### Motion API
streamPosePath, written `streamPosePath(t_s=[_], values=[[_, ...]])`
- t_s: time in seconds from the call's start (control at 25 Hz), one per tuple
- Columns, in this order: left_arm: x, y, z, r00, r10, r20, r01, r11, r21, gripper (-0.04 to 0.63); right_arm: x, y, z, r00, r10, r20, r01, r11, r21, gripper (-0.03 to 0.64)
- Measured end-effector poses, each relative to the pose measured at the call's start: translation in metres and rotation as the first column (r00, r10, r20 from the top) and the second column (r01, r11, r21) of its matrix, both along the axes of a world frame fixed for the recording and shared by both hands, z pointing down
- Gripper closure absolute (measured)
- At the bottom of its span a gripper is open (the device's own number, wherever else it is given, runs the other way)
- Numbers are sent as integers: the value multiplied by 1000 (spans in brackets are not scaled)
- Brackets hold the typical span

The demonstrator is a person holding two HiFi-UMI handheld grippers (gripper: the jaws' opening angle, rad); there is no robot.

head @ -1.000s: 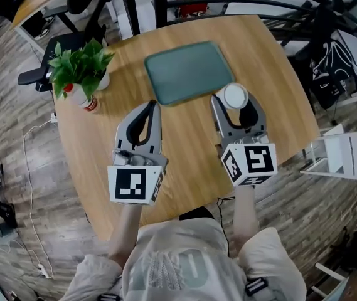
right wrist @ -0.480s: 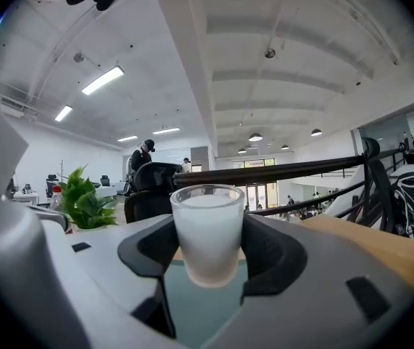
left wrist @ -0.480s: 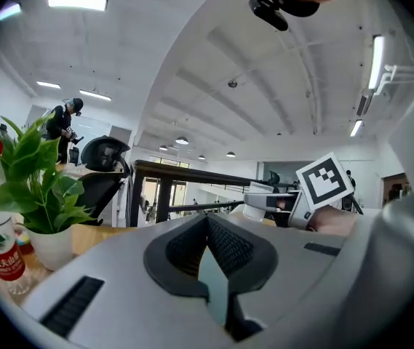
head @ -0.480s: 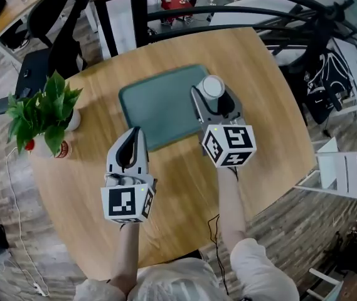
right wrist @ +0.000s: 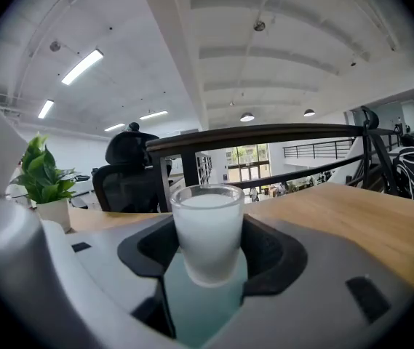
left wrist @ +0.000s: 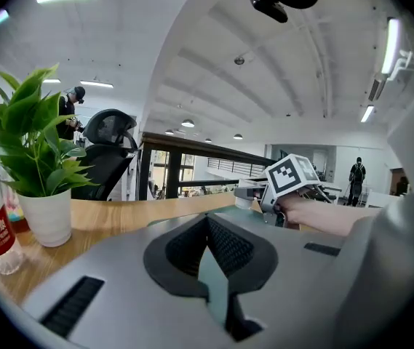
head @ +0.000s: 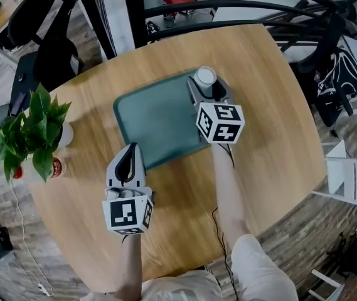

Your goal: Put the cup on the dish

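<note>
A small frosted white cup (head: 205, 77) stands upright between the jaws of my right gripper (head: 206, 85), which is shut on it. The cup is over the far right corner of the flat teal dish (head: 156, 121). In the right gripper view the cup (right wrist: 207, 227) has the teal dish (right wrist: 205, 307) right beneath its base; I cannot tell whether they touch. My left gripper (head: 128, 155) hovers at the dish's near edge, shut with nothing in it. In the left gripper view the right gripper's marker cube (left wrist: 292, 178) shows ahead.
A potted plant (head: 31, 130) in a white pot and a red-labelled bottle (head: 54, 167) stand at the left of the round wooden table (head: 272, 105). An office chair (head: 46, 49) and a dark railing (head: 241, 8) lie behind it; a white chair (head: 347, 174) is on the right.
My right gripper has carried the cup from the table beside the dish to over the dish's far right corner. The left gripper has stayed shut near the dish's front edge.
</note>
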State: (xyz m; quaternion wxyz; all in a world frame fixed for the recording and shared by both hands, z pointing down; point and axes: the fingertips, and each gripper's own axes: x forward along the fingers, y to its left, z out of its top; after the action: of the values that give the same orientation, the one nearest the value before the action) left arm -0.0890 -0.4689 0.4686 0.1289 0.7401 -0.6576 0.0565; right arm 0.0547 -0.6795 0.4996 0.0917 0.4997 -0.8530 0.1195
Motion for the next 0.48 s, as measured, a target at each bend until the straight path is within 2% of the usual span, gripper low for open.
streamPosePath(t_s=[0.24,0.48], values=[[2,-9,15,1000,-10,-3,10,1000,-24,588,6,-31,11,998,25,-50,-26,1000,-18,348],[6,-11,24,1000,-10,9,10,999,-47,588,7,-35,28,998,30,-63,-33,999,-44,348]])
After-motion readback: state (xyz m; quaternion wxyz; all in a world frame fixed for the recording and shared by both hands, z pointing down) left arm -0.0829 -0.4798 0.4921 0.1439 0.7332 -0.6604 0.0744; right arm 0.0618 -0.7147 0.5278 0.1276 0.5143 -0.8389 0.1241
